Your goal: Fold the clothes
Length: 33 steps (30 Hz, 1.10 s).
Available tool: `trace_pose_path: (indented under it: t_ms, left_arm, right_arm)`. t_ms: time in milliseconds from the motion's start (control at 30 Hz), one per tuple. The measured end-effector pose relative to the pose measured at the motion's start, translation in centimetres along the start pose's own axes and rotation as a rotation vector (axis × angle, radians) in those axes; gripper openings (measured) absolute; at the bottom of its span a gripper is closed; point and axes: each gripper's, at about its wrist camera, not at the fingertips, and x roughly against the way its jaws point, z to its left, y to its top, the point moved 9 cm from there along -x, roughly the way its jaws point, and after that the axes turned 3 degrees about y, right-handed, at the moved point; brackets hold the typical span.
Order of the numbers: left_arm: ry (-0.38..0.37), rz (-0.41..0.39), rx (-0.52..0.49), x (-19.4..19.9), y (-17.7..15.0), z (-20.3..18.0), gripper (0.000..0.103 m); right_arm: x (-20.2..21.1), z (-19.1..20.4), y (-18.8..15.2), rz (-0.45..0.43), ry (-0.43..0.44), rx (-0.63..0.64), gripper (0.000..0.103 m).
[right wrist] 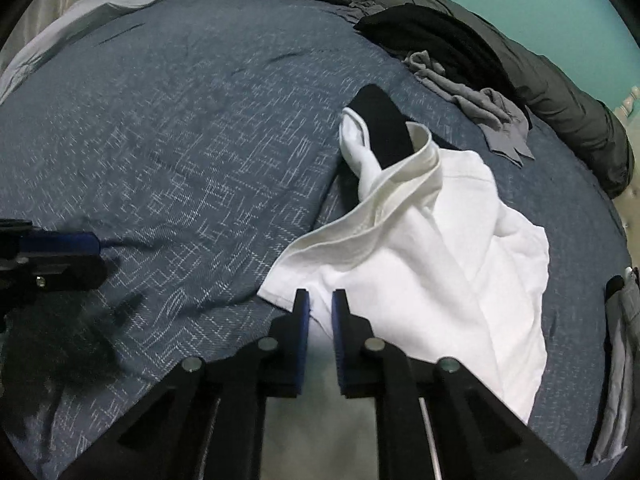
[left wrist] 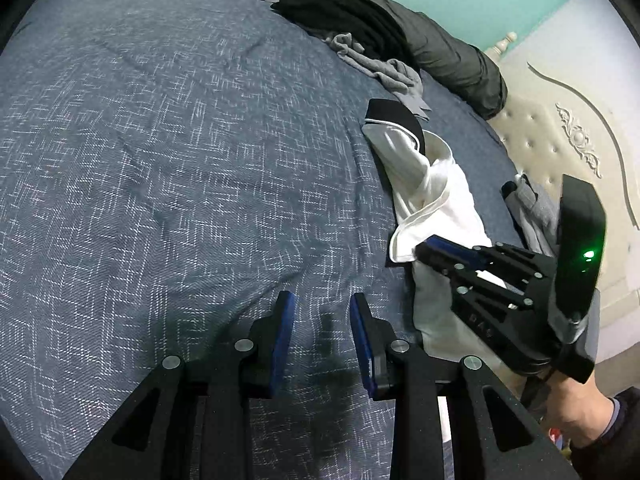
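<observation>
Right-wrist footage shows the right claw (right wrist: 320, 304) tipped down onto the near edge of a white garment (right wrist: 452, 240), its blue pads narrowed to a slim gap with white cloth seen between them; the hem appears to be pinched, though whether the fabric is truly gripped cannot be told for certain. No earlier picture is offered, so only this clamped posture is reported. The garment is spread ahead of and to the right of that claw on the bed's blue cover (right wrist: 180, 120), with its black-trimmed collar end (right wrist: 380, 124) bunched furthest from the claw, which suggests that the lower hem is taken first so the cloth can be drawn flat or turned over. The left claw (left wrist: 322, 312) is held apart over bare cover, its pads parted with nothing between them, well to the left of the garment's edge; it is judged to be kept ready for a second corner rather than used yet. In the left-wrist view the right claw is seen from the side, resting on the white cloth, carried by a hand (left wrist: 576, 412) in a dark sleeve. Beyond both claws, a grey crumpled garment (right wrist: 492, 116) and a black one (right wrist: 432, 32) are left heaped against a dark rolled duvet (right wrist: 560, 92), presumably awaiting their turn. The fold itself is judged barely begun.
</observation>
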Motion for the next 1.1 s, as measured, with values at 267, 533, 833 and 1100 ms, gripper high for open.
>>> trace_pose_path:
  t_ms: [267,533,833,1100]
  left_arm:
    - [0.000,0.003,0.001,0.0,-0.1,0.1,0.031]
    - [0.003,0.002,0.002,-0.1,0.0,0.2,0.031]
    - [0.005,0.005,-0.002,-0.2,-0.1,0.1,0.031]
    - [0.007,0.011,-0.003,-0.6,-0.2,0.0,0.031]
  right_arm:
    - [1.8,0.0,0.8,-0.051,0.061,-0.062,0.004]
    - [2.9,-2.9,1.4,-0.093,0.122,-0.215,0.004]
    - [4.0,-6.3,1.6,-0.121,0.077,-0.269,0.003]
    - [4.7,-10.4,1.9,-0.141,0.043,-0.319,0.003]
